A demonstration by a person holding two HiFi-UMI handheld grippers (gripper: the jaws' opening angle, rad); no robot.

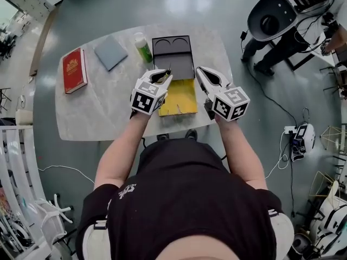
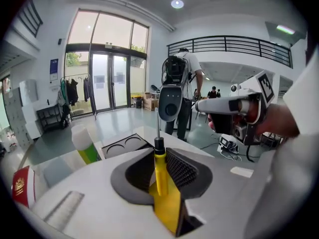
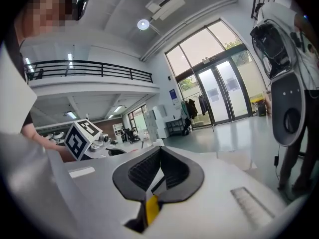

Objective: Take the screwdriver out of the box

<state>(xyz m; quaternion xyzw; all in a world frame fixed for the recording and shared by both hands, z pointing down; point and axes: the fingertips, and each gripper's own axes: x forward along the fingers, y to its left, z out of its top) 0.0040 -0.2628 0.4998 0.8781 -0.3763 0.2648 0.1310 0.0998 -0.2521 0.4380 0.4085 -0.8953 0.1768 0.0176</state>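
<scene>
My left gripper (image 1: 162,76) (image 2: 160,156) is shut on the yellow-handled screwdriver (image 2: 160,171). Its black collar and metal shaft stick out past the jaws. It hangs in the air over the near end of the black tray (image 1: 173,56) (image 2: 124,146) and above the open yellow box (image 1: 181,99) (image 2: 169,210). My right gripper (image 1: 203,75) (image 3: 158,176) hangs to the right of it at a similar height, shut with nothing between its pads. A sliver of the yellow box (image 3: 151,208) shows below its jaws. Each gripper shows in the other's view.
On the white marble table (image 1: 97,112) lie a red book (image 1: 75,69), a grey notebook (image 1: 110,52) and a green bottle with a white cap (image 1: 143,47). A white robot and a standing person (image 1: 276,15) are beyond the table's far right corner. Cables trail on the floor.
</scene>
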